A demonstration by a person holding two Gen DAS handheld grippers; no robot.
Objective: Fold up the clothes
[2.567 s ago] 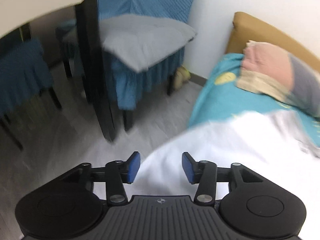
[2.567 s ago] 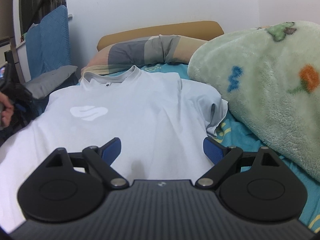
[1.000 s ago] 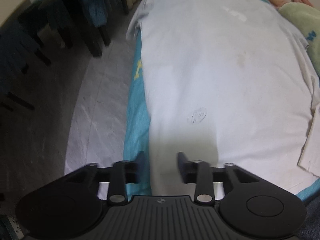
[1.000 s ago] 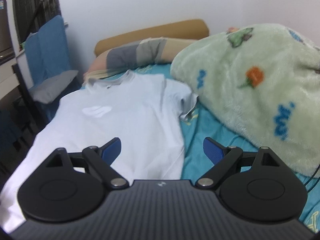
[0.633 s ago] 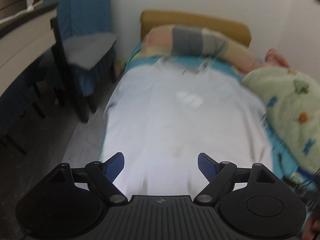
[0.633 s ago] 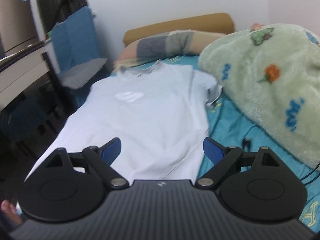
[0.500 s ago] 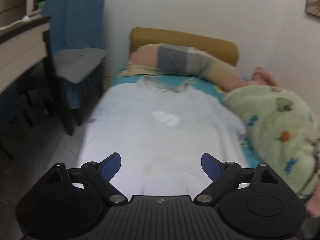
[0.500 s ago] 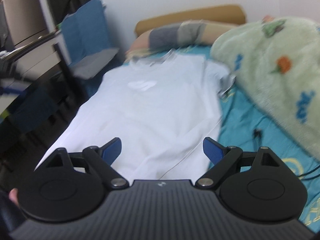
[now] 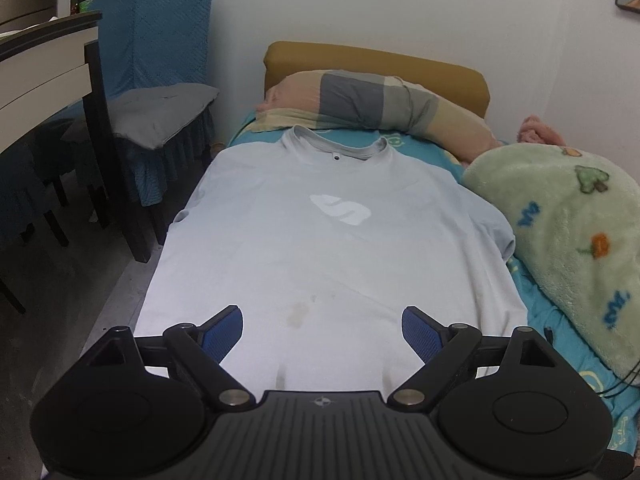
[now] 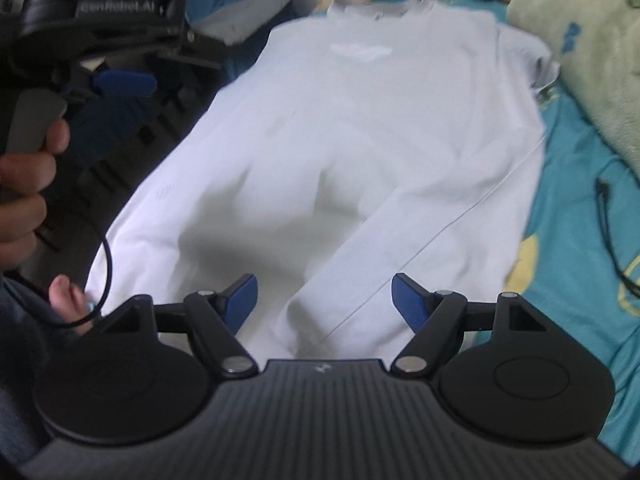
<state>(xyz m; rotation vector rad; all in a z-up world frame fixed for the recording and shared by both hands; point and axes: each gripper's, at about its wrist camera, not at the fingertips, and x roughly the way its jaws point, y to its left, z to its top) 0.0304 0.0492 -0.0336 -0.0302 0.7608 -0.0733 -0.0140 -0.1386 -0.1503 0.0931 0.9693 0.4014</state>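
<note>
White T-shirt (image 9: 332,248) unchanged; right gripper (image 10: 324,300) closing, now tilted down.

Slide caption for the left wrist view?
Open left gripper above the hem of a pale T-shirt spread flat on the bed.

A pale T-shirt (image 9: 320,248) was seen spread flat, front up, on the bed (image 9: 560,320), its collar toward a patchwork pillow (image 9: 372,100) at the mustard headboard (image 9: 376,60). A white logo (image 9: 340,208) was printed on the chest, and a faint stain (image 9: 297,315) was noted near the hem. The left gripper (image 9: 322,332) was held over the hem, jaws wide apart, nothing gripped between them. A green fleece blanket (image 9: 568,240) was bunched at the right; a blue-covered chair (image 9: 160,80) was placed left of the bed.
</note>
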